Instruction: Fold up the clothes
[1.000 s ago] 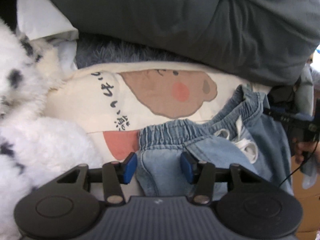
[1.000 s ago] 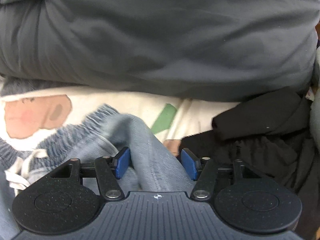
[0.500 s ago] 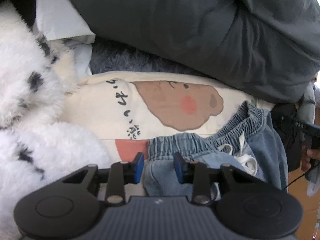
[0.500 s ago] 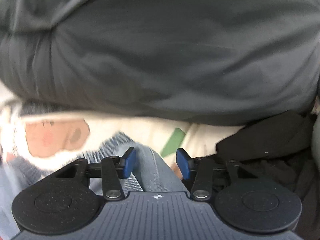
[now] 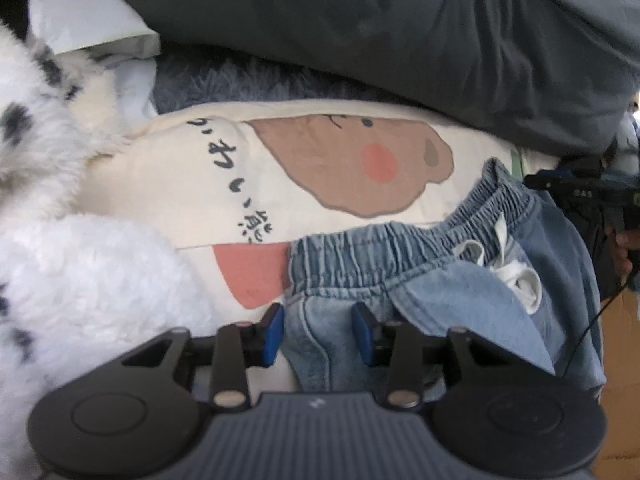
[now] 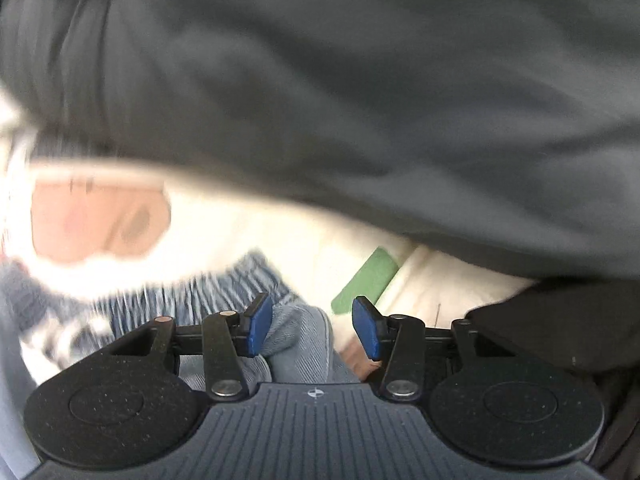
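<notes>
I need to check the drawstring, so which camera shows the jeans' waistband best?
The left wrist view: the jeans' waistband is sharp, with its white drawstring visible. The right wrist view shows only a motion-blurred stretch of it.

Right gripper (image 6: 312,330): jaws standing apart, having just been closing, denim garment (image 6: 298,340) lying between them. Grey fabric (image 6: 340,92) filling twelve o'clock; black cloth (image 6: 560,328) sitting at four o'clock.

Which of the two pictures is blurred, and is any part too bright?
Right wrist view: motion blur smears the denim waistband and the bear print, and the cream fabric is washed out near white. Left wrist view: mostly sharp, with fisheye bending at the edges; the white fleece looks overexposed.
</notes>
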